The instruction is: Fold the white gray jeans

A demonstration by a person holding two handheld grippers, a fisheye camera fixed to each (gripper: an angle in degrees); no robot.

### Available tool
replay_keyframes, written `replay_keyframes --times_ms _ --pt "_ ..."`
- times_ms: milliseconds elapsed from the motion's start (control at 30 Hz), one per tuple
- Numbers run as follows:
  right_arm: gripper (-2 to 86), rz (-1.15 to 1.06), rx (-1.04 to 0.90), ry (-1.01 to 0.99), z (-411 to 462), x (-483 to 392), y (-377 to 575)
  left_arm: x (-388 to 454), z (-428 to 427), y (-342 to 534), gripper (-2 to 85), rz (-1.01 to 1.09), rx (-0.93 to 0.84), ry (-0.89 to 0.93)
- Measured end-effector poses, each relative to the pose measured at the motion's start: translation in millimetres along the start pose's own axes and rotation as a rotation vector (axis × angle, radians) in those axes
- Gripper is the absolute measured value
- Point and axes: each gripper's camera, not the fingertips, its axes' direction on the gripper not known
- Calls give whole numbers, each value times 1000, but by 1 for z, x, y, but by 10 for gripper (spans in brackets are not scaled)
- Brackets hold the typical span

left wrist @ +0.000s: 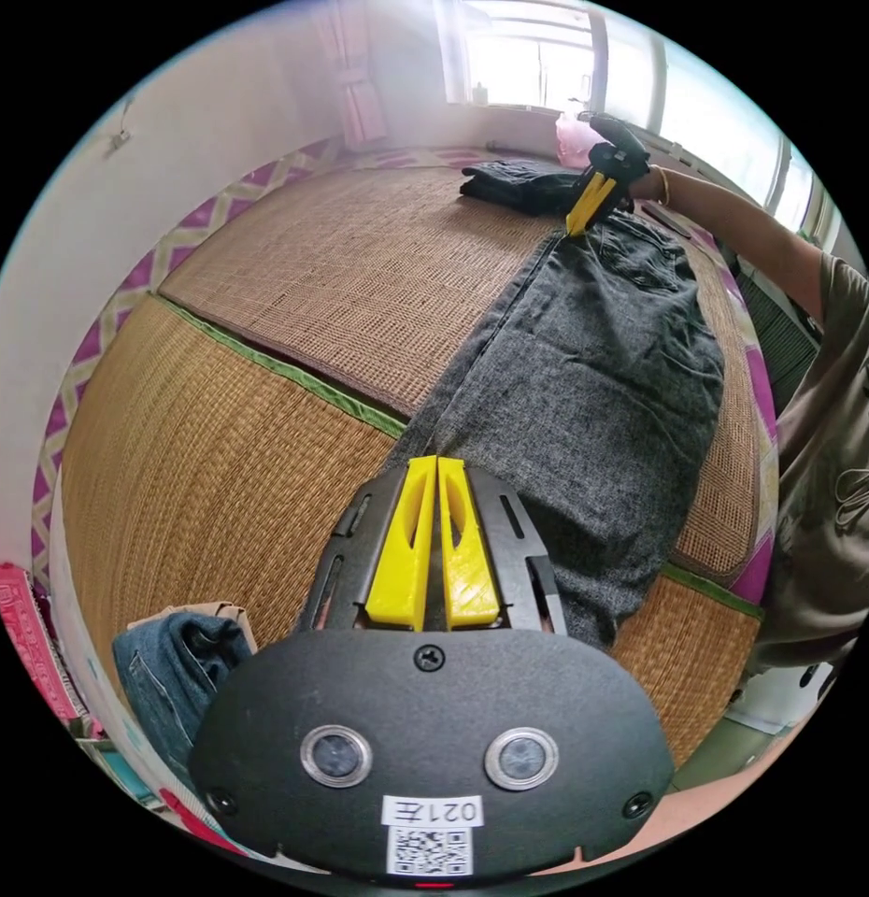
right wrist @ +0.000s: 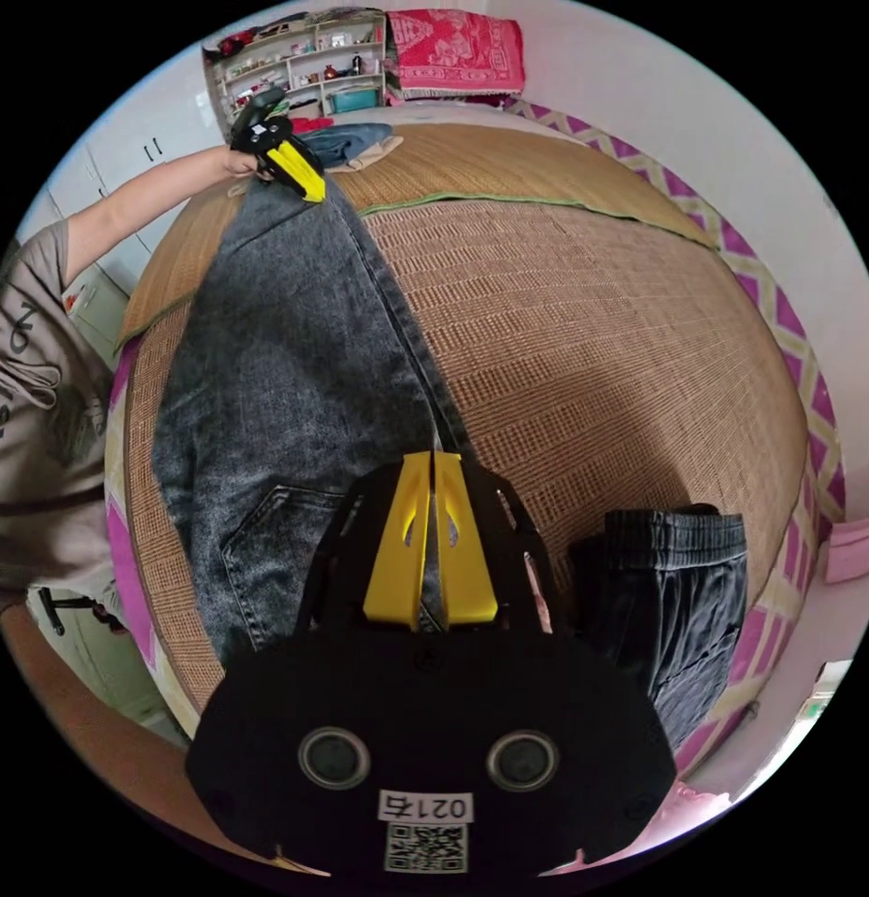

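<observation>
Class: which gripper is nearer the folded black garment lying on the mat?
Right. The right gripper pinches the jeans beside the folded black garment; the left gripper holds their far end.

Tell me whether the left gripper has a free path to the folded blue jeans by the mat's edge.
Probably not yet: the left gripper is shut on the gray jeans. The blue jeans lie close beside it on the mat, nothing between, so releasing first should free it.

The gray jeans (left wrist: 593, 392) lay flat and stretched lengthwise on the woven mat (left wrist: 341, 271), folded leg over leg, along the mat's near edge.
</observation>
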Motion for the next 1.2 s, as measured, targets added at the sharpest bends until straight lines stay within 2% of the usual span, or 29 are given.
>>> replay_keyframes --times_ms 167,300,400,467,533,667,800,933,1100,1200 --pt "-10 33 10 71 0 0 11 -4 -5 17 -10 -34 49 -8" --pt "-10 118 -62 16 37 4 21 -12 55 36 -9 -151 -78 73" --pt "-8 173 23 29 24 -5 41 -9 51 69 -7 -204 7 103" --pt "-7 187 190 0 -2 -26 64 2 36 94 -7 -224 59 27" --pt "-6 151 275 -18 -14 -57 76 22 2 136 -6 -273 198 -75" --pt "-1 -17 245 54 -2 -157 91 67 -39 205 11 -366 346 -66" --pt "-7 58 306 164 10 -230 114 135 -67 320 -2 -767 473 -122" --pt "-6 307 393 278 19 -291 156 197 -58 446 -7 -1207 598 -42" --pt "6 545 498 279 25 -335 215 239 -36 511 4 -1405 624 -33" --pt "51 643 523 267 30 -355 248 246 -29 527 57 -1489 645 -4"
